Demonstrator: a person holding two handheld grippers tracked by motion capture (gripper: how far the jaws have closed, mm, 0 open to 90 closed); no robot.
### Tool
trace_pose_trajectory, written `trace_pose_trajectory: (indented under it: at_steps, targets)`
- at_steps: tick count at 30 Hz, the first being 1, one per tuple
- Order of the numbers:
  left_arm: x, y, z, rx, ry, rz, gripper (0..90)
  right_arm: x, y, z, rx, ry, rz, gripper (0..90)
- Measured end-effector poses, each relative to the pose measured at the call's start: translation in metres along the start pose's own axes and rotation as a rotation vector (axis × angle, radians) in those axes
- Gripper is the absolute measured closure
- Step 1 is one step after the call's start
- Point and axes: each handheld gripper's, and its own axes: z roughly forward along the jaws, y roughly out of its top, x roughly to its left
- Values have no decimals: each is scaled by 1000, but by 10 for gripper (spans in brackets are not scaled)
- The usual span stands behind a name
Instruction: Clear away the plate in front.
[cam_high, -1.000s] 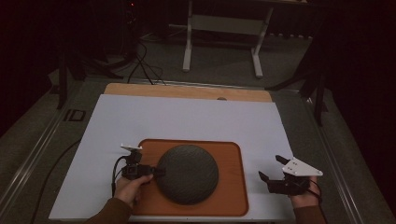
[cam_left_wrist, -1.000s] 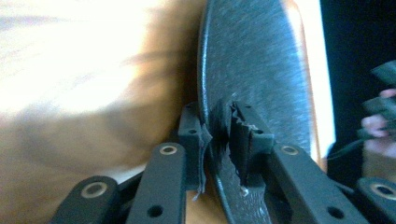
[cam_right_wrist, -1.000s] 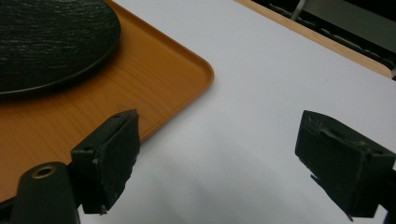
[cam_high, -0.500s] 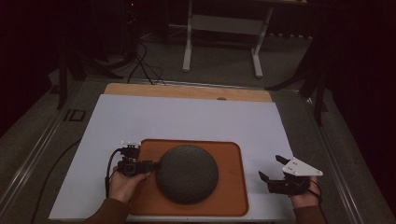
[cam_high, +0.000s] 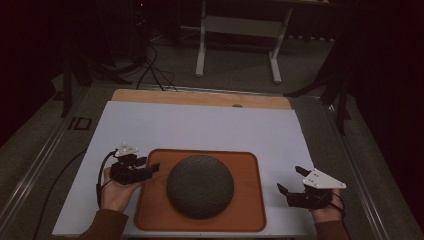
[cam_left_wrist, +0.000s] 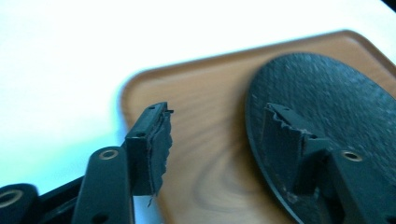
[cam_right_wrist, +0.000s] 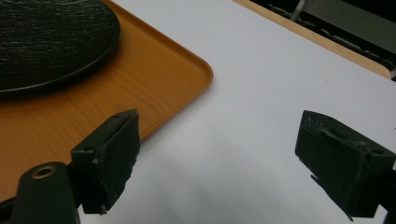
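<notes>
Dark dome lid (cam_high: 200, 186) sits mid wooden tray (cam_high: 250, 165) on white surface (cam_high: 200, 125). Left gripper (cam_high: 150, 169) at lid's left edge, fingers (cam_left_wrist: 156, 144) apart, empty. Right gripper (cam_high: 290, 186) off tray's right side, fingers apart. Likely approach step; next move calls for closing on lid rim.

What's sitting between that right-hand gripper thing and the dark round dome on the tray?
Nothing stands there. In the high view, between the right hand-held gripper and the dark textured dome lie only bare orange-brown wooden tray and white table sheet.
</notes>
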Motion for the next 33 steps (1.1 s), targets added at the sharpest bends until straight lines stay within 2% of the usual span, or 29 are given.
trace_pose_trajectory:
  at_steps: [4,8,15,19,23,26,33]
  targets:
    - [12,-1,-11,-45,33,13,386,0,0,0,-1,0,-1,136]
    - [24,-3,-21,-68,93,39,345,-1,0,-1,-5,-1,3,136]
    - [48,-8,-36,-114,153,-12,287,-1,0,-1,-11,-2,7,135]
    - [57,-11,-42,-137,188,-10,267,-1,0,-2,-17,0,11,135]
    - [61,-13,-45,-141,216,3,244,-3,0,-3,-32,5,21,134]
    - [60,-14,-46,-153,227,28,225,-5,-1,-5,-53,17,35,130]
    - [48,-15,-48,-192,236,110,213,-8,-2,-8,-105,39,63,111]
